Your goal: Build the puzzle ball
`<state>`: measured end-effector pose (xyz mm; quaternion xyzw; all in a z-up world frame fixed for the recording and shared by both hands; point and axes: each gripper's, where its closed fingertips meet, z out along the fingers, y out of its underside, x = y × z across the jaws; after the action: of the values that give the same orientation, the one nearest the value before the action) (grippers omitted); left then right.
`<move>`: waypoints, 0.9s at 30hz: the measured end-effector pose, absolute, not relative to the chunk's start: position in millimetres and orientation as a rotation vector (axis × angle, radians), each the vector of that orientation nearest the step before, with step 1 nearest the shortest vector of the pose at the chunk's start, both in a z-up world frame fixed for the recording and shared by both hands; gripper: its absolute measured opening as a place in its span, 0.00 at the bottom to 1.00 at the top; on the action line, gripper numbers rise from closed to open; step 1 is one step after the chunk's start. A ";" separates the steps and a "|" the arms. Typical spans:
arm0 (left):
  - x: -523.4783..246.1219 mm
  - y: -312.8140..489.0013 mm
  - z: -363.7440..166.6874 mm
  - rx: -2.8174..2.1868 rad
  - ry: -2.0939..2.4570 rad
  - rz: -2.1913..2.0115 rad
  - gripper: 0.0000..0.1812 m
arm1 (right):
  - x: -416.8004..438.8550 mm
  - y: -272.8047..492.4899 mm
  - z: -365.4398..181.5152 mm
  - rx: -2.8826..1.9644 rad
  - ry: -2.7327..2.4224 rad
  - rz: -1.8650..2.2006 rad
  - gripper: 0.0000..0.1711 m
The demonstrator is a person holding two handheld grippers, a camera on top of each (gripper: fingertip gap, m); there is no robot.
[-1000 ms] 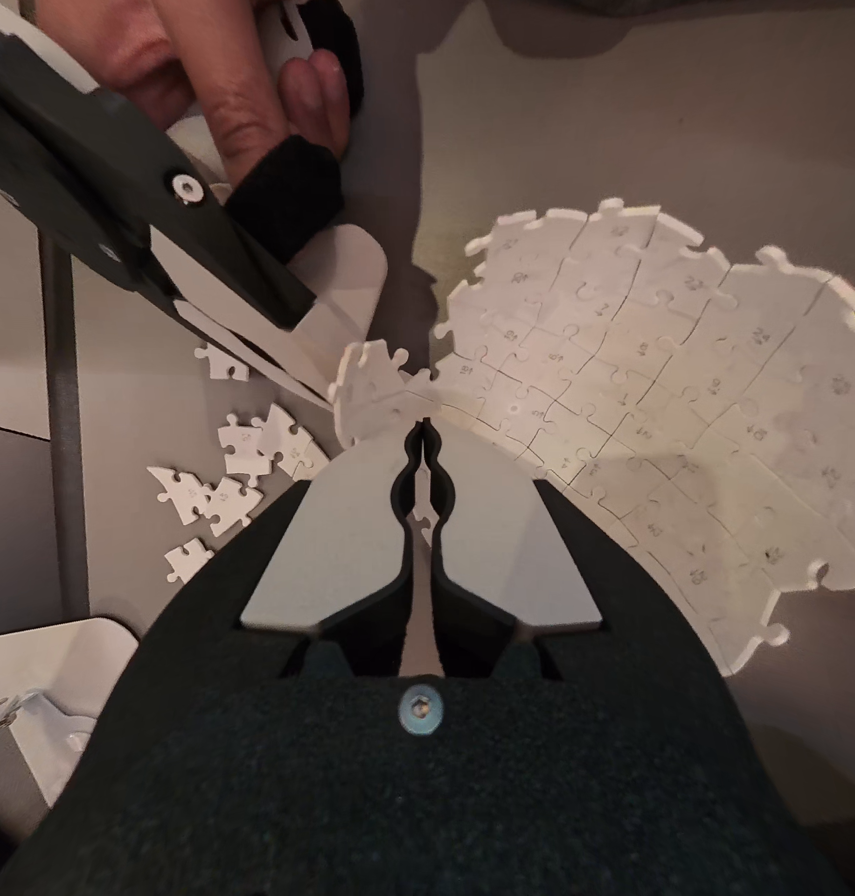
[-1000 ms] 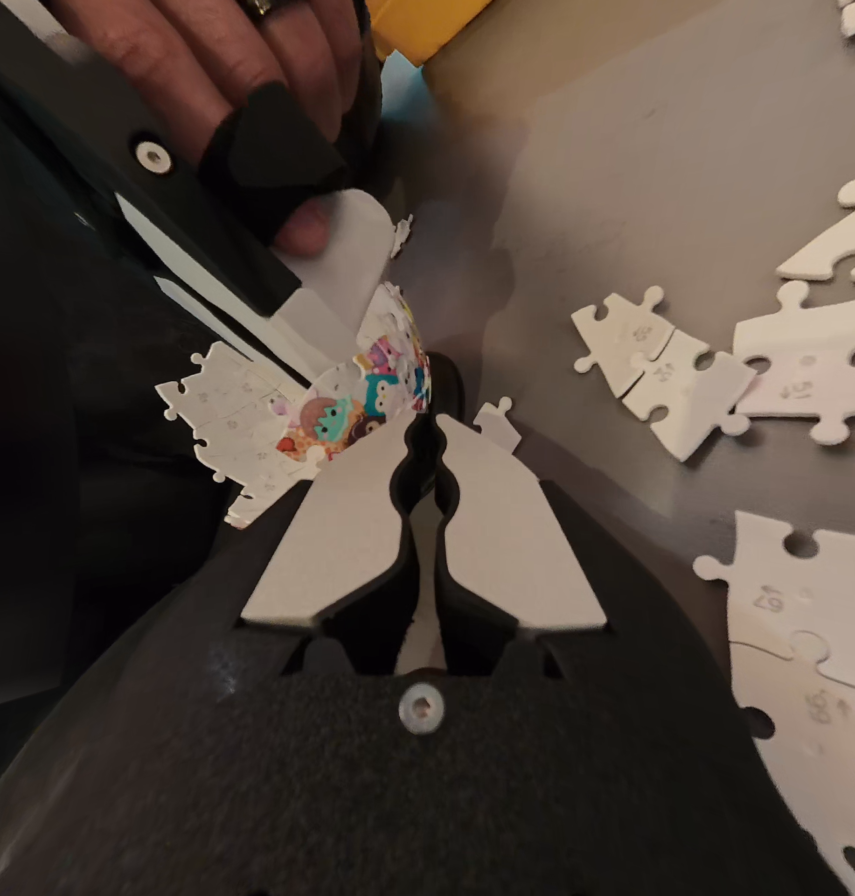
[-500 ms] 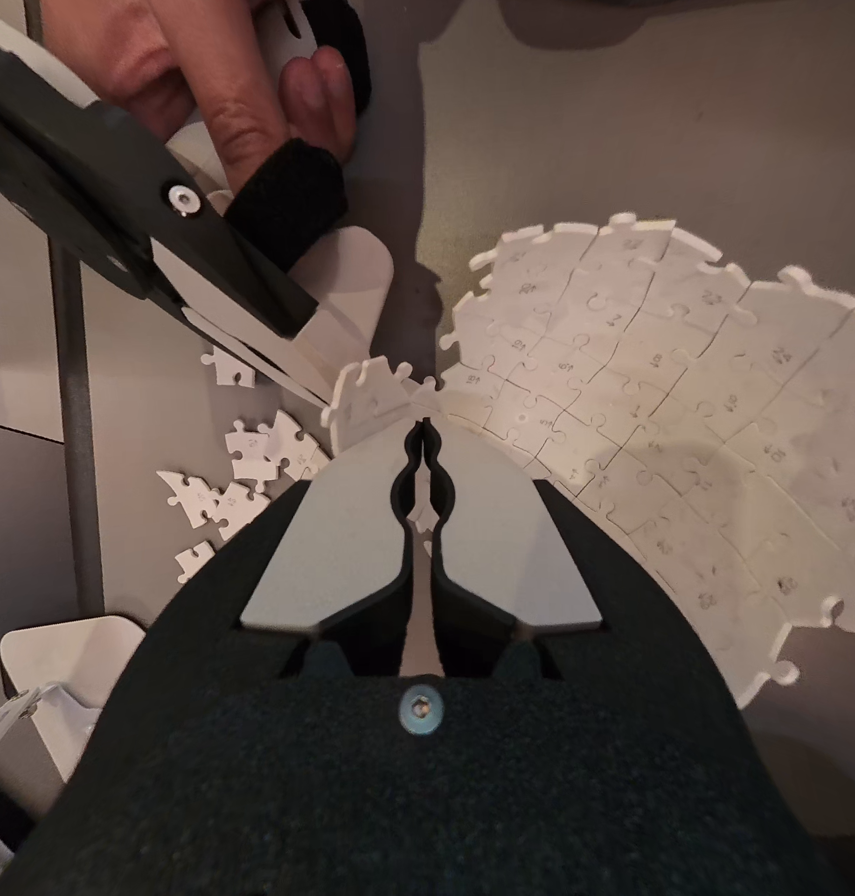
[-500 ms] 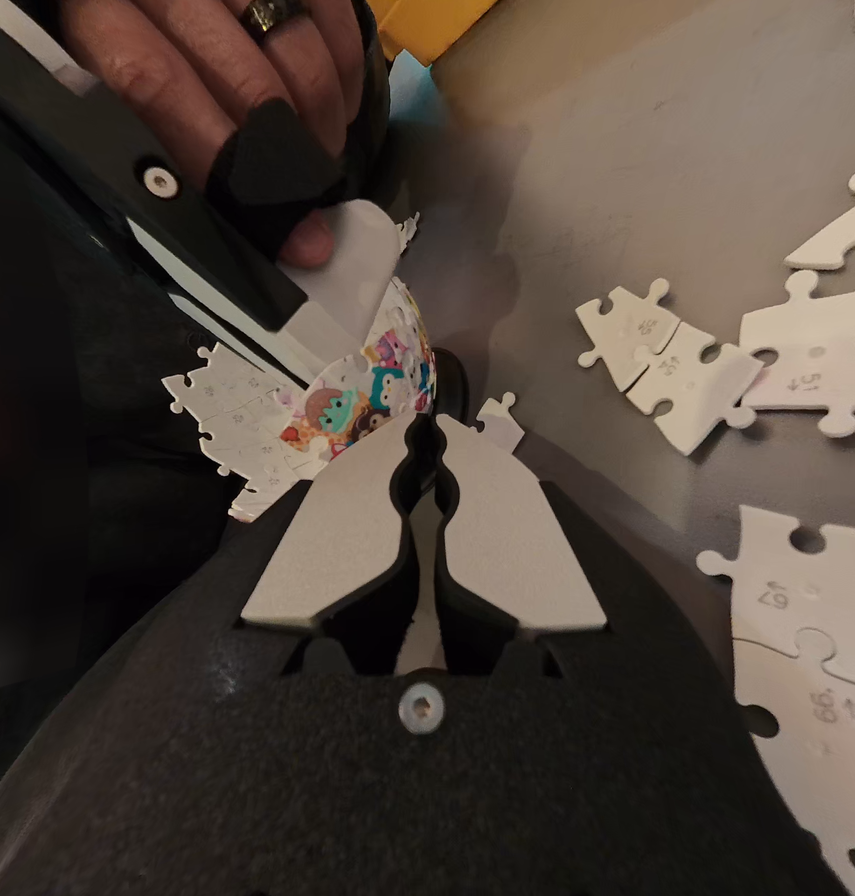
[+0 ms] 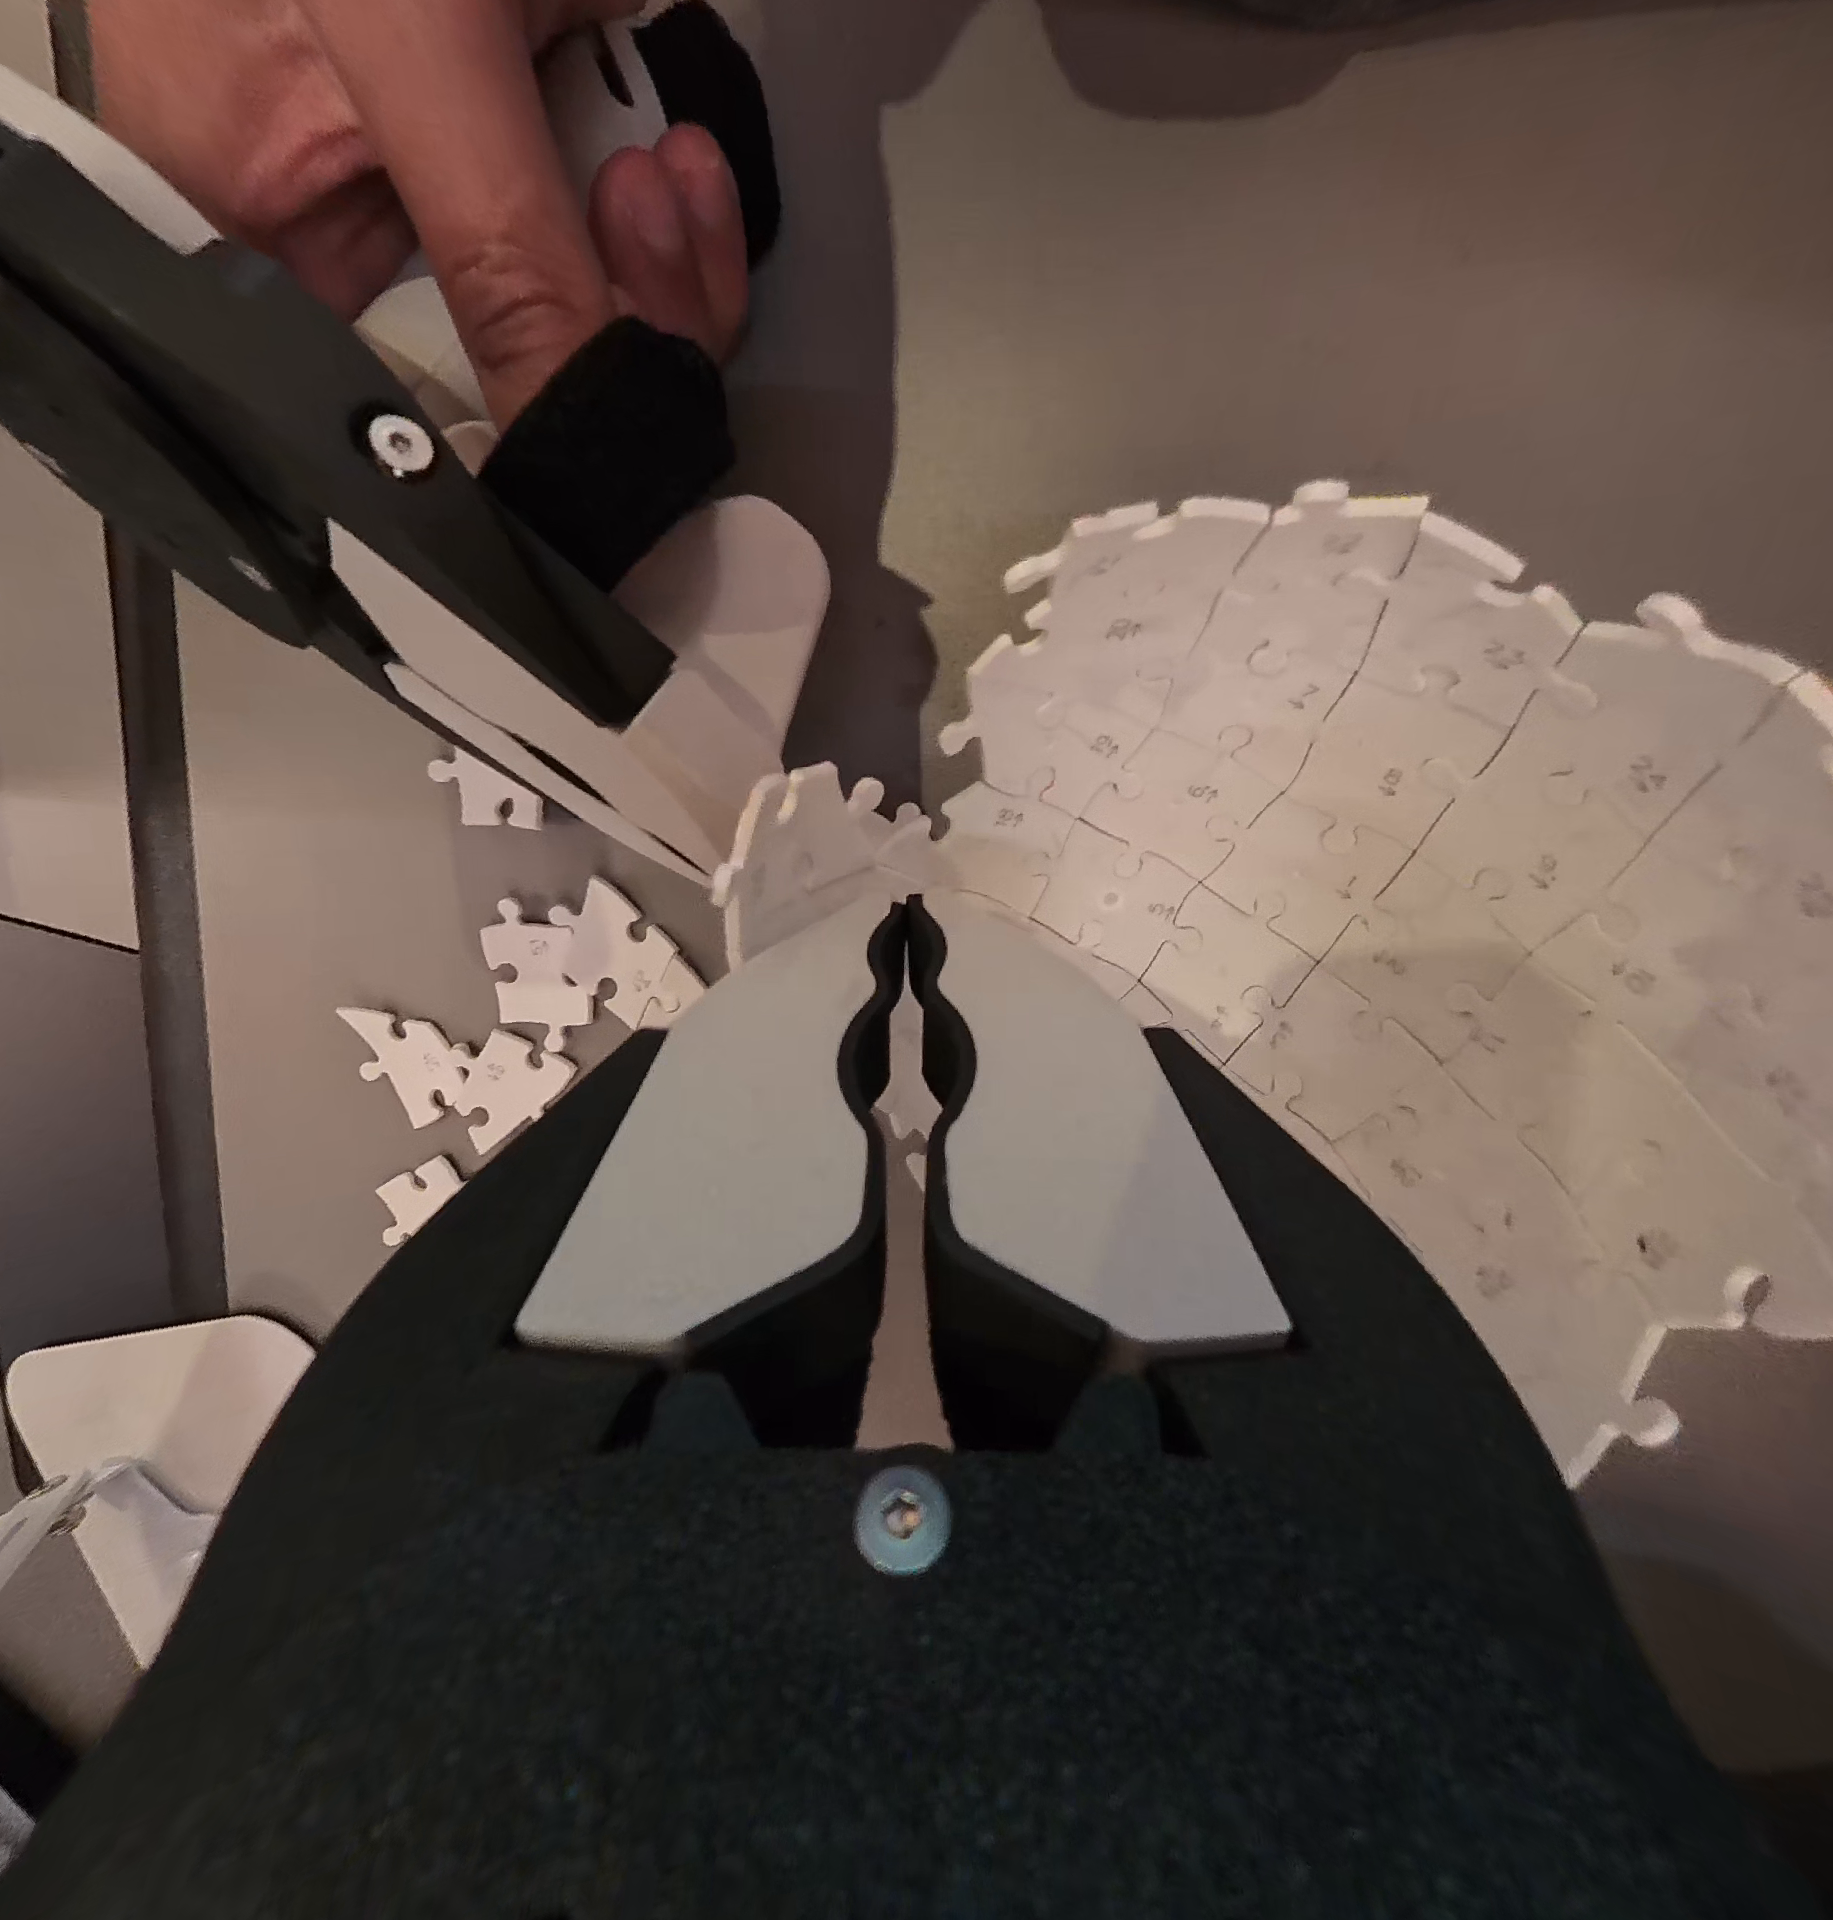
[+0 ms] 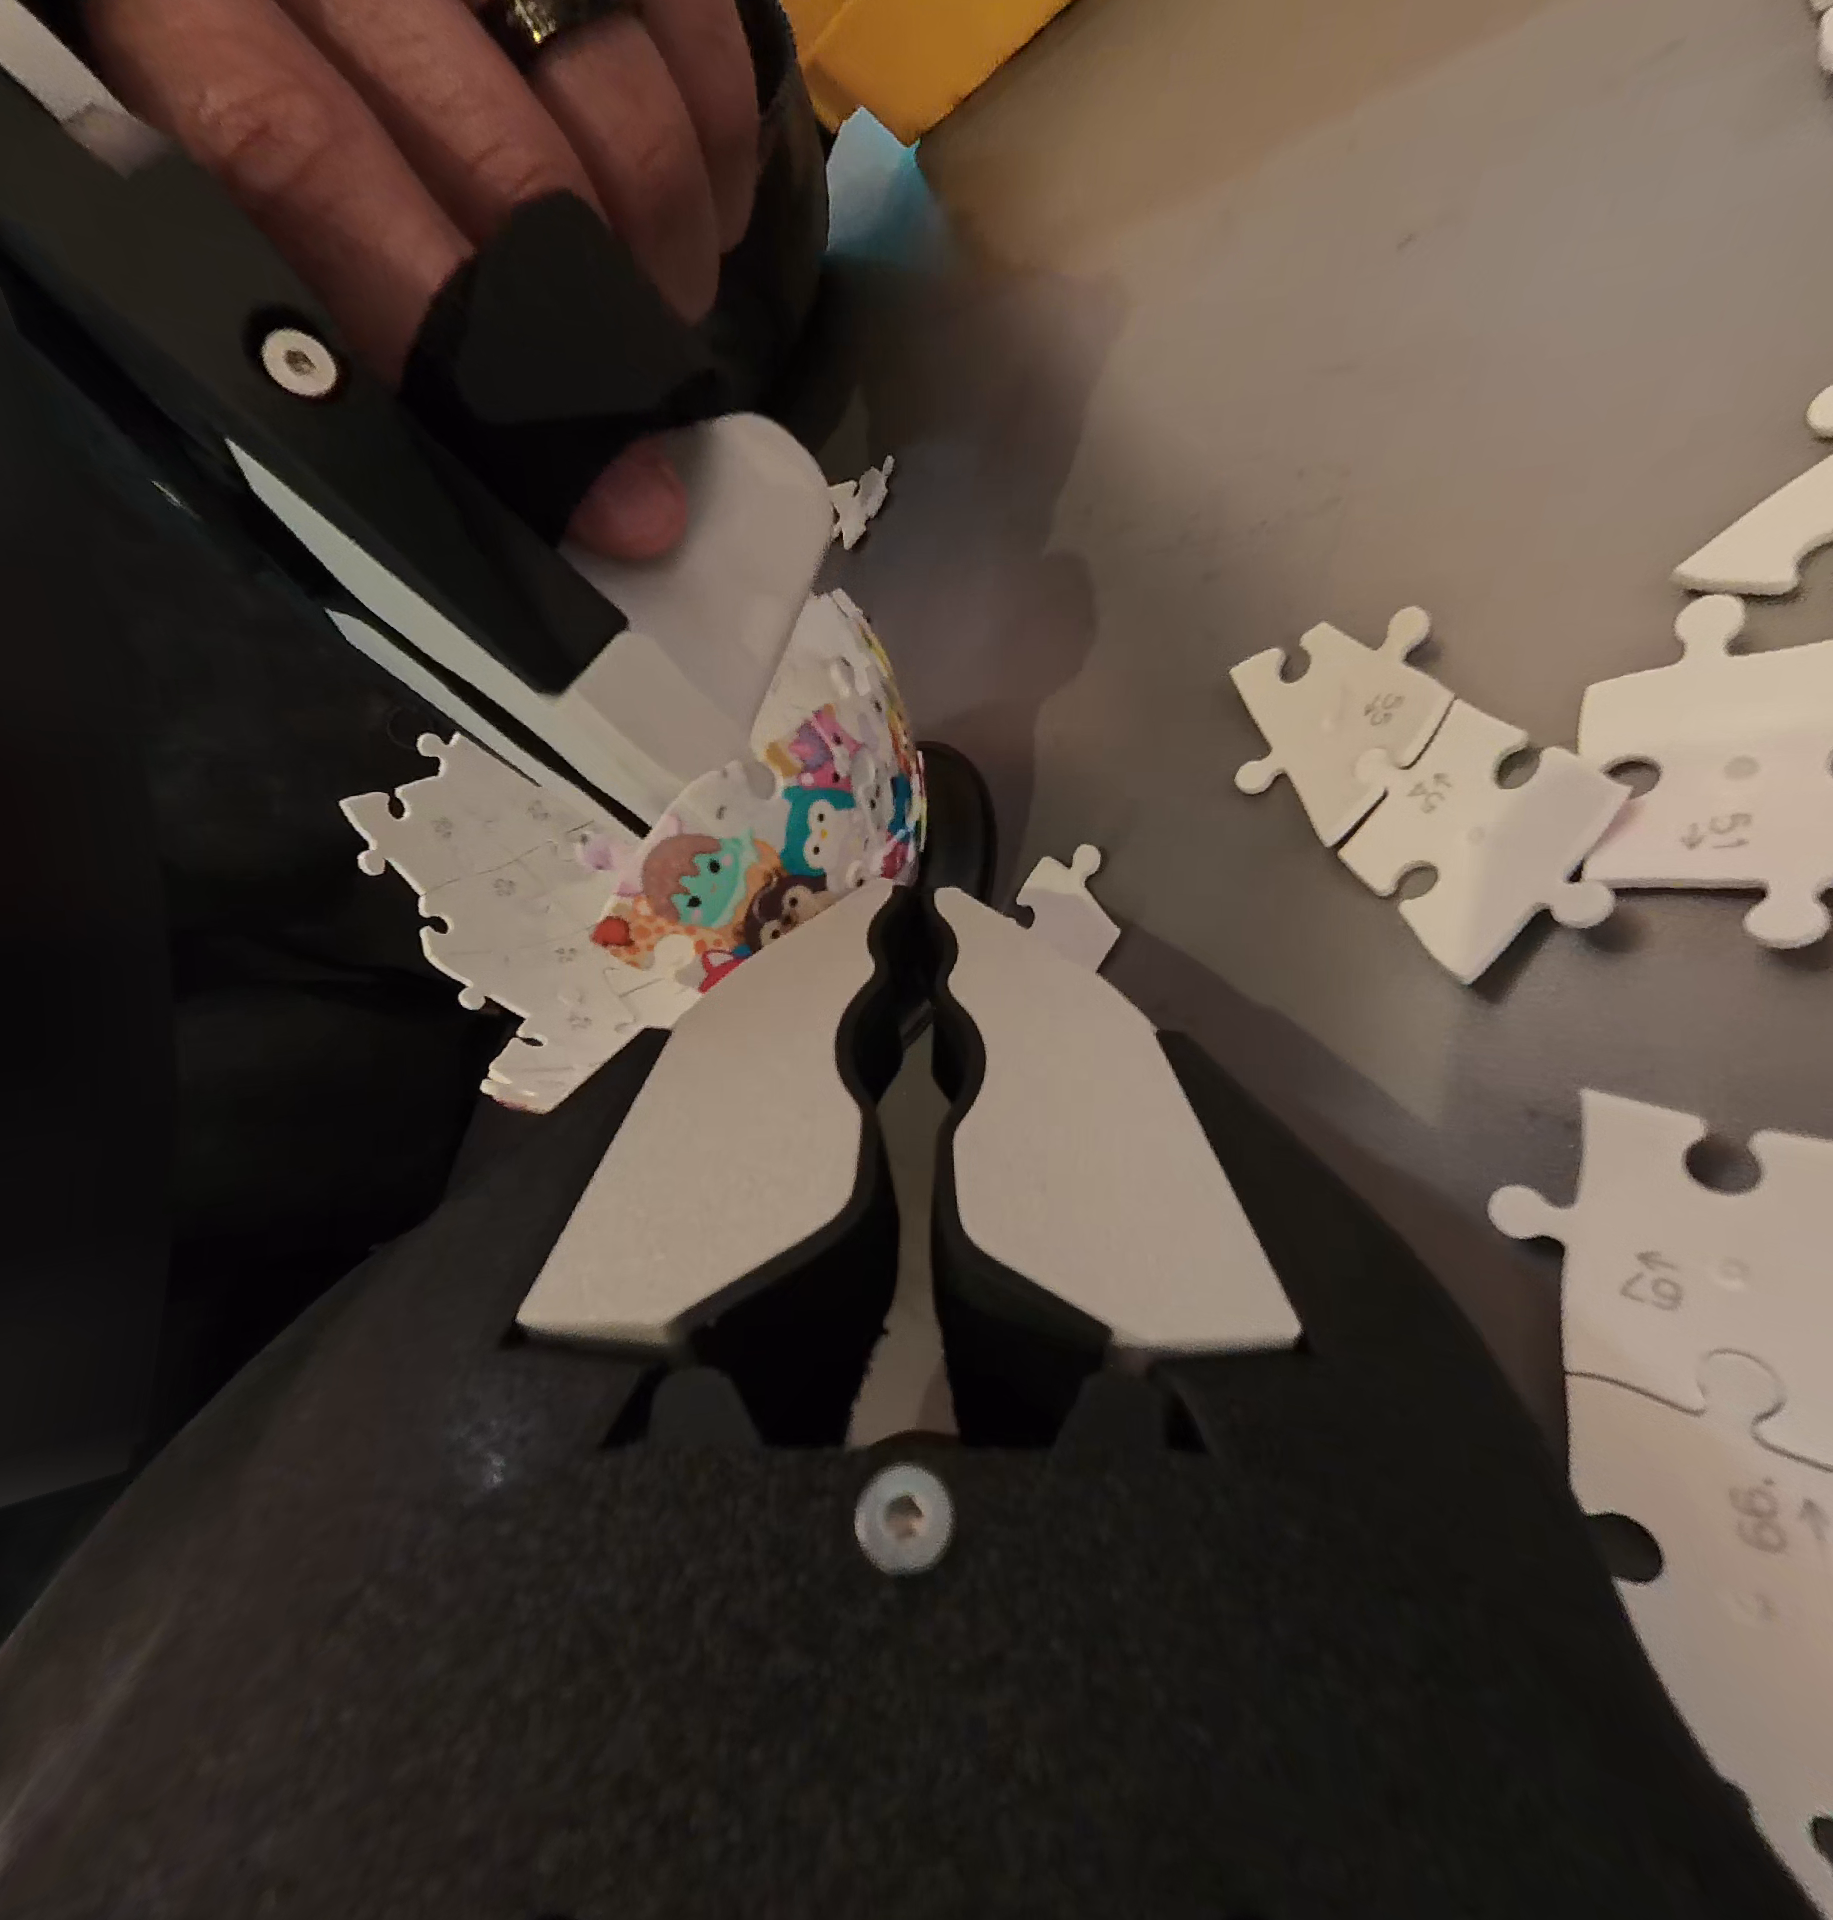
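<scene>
The puzzle ball is a curved shell of joined white pieces (image 5: pixel 1411 935), with its numbered inner side facing the left wrist view. Its colourful printed outer side (image 6: pixel 787 852) faces the right wrist view. My left gripper (image 5: pixel 907 904) is shut on the shell's near left edge, and it also shows in the right wrist view (image 6: pixel 631 816). My right gripper (image 6: pixel 917 904) is shut on a small white puzzle section (image 5: pixel 798 852) held against that same edge. It enters the left wrist view from the upper left (image 5: pixel 704 862). Both are lifted above the table.
Loose white pieces (image 5: pixel 538 977) lie on the grey table to the left, near a white bin (image 5: pixel 143 1403). More loose and joined pieces (image 6: pixel 1411 800) lie at the right, with a larger joined group (image 6: pixel 1722 1351). A yellow object (image 6: pixel 891 52) is at the back. A hand (image 5: pixel 424 156) holds each gripper. My left and right fingertips are right by each other.
Both grippers stay shut and keep the small section against the shell's edge. The shell has shifted and tilted slightly, and the table pieces have drifted a little in both views.
</scene>
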<state>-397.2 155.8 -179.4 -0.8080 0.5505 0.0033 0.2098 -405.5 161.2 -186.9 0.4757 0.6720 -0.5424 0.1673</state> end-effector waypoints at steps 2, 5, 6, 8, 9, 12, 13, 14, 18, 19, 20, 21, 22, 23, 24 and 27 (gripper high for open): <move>-398.0 157.2 -180.0 -2.250 1.525 0.018 0.00 | -405.4 160.5 -186.4 1.349 1.914 -1.546 0.00; -397.7 157.8 -182.8 -2.259 1.523 0.024 0.00 | -405.4 159.7 -186.5 1.347 1.915 -1.542 0.00; -397.1 157.6 -183.4 -2.261 1.524 0.023 0.00 | -405.2 159.7 -186.3 1.346 1.915 -1.542 0.00; -396.9 156.6 -184.9 -2.275 1.523 0.019 0.00 | -405.1 159.5 -185.9 1.347 1.922 -1.542 0.00; -396.8 155.8 -185.6 -2.283 1.523 0.012 0.00 | -404.7 159.4 -185.5 1.344 1.927 -1.541 0.00; -397.1 155.3 -186.3 -2.300 1.515 -0.002 0.00 | -403.0 159.9 -184.6 1.343 1.917 -1.539 0.00; -397.6 155.5 -186.5 -2.302 1.515 0.004 0.00 | -402.7 160.0 -185.3 1.344 1.916 -1.537 0.00; -397.6 155.4 -186.7 -2.300 1.518 0.006 0.00 | -402.6 159.5 -185.6 1.341 1.914 -1.537 0.00; -397.3 156.3 -184.9 -2.277 1.528 0.041 0.00 | -403.8 159.1 -187.1 1.346 1.928 -1.528 0.00; -397.1 156.3 -184.0 -2.267 1.532 0.051 0.00 | -403.8 159.3 -187.2 1.347 1.926 -1.529 0.00; -396.3 155.2 -182.9 -2.261 1.538 0.048 0.00 | -404.0 159.5 -187.7 1.351 1.925 -1.527 0.00; -395.4 154.6 -181.6 -2.258 1.537 0.043 0.00 | -403.6 159.6 -187.9 1.350 1.920 -1.526 0.00; -395.0 155.3 -180.3 -2.256 1.530 0.046 0.00 | -403.4 159.4 -187.8 1.349 1.919 -1.525 0.00; -395.3 156.6 -179.7 -2.255 1.522 0.055 0.00 | -403.1 159.3 -187.4 1.347 1.920 -1.526 0.00; -396.1 157.5 -180.0 -2.257 1.518 0.062 0.00 | -402.7 158.8 -186.8 1.342 1.918 -1.527 0.00; -397.0 157.4 -183.7 -2.274 1.518 0.058 0.00 | -402.7 159.1 -186.8 1.345 1.915 -1.528 0.00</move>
<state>-397.0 157.4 -183.7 -0.8143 0.5437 0.0208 0.2021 -402.7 159.1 -186.8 0.4740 0.6750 -0.5384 0.1725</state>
